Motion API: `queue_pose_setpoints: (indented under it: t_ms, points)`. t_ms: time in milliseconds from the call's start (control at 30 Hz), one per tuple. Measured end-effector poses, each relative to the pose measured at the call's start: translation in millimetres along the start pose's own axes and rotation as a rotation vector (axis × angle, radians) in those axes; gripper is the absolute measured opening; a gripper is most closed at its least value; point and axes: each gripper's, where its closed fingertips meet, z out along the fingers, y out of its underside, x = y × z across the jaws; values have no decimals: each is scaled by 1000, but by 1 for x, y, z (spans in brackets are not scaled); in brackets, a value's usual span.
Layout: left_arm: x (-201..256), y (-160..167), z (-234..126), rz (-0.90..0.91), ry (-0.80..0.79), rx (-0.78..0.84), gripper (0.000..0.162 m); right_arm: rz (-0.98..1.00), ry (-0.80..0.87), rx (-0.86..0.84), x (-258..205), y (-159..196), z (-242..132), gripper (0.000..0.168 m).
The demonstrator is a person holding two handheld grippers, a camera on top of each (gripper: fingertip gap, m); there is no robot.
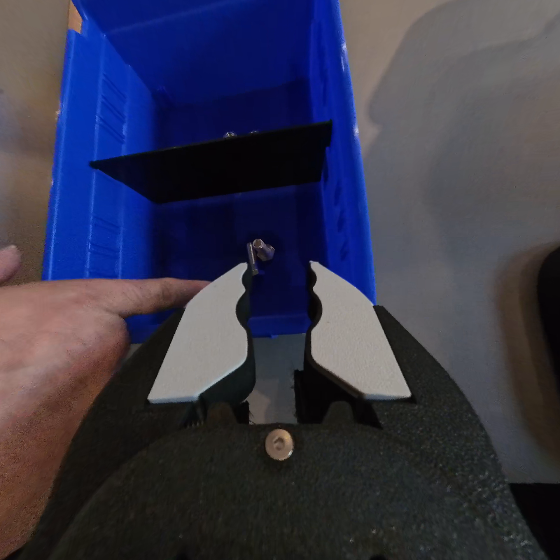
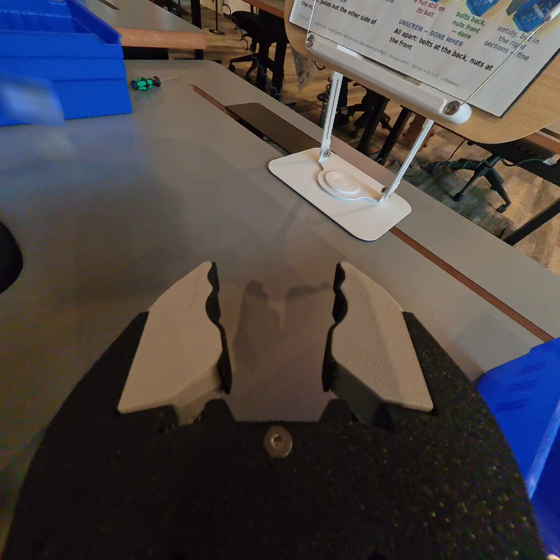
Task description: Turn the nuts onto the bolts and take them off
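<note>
In the left wrist view a blue bin point(image 1: 91, 212) stands on the table, split by a black divider point(image 1: 212, 169). Two small metal bolts point(image 1: 260, 251) lie in the near section, just beyond my left fingertips. More metal pieces point(image 1: 241, 134) peek over the divider in the far section. My left gripper point(image 1: 278, 266) is open and empty above the near section. A hand point(image 1: 75, 318) rests at the bin's near left edge. My right gripper point(image 2: 274, 266) is open and empty over bare grey table point(image 2: 151, 197).
In the right wrist view a white stand point(image 2: 339, 194) holds a printed sheet point(image 2: 424, 36) at the table's far edge. Blue bins point(image 2: 60, 60) stand far left, one blue bin corner point(image 2: 527, 409) near right. A green-handled screwdriver point(image 2: 145, 82) lies beside the far bins. Chairs stand beyond the table. Tip to tip, the grippers are about 50 centimetres apart.
</note>
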Motion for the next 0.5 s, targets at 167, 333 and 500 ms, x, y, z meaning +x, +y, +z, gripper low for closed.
queue_pose_setpoints:
  t_ms: [167, 333, 500]
  points:
    - [0, -1, -2, 2, -5, 4, 32, -2, 2, -1, 0, 0, 0, 72]
    - [-1, -2, -2, 3, -5, 3, 32, -14, 7, -15, 0, 2, 1, 72]
    - [0, -1, 3, 10, 9, -23, 32, -17, 7, -18, 0, 2, 0, 72]
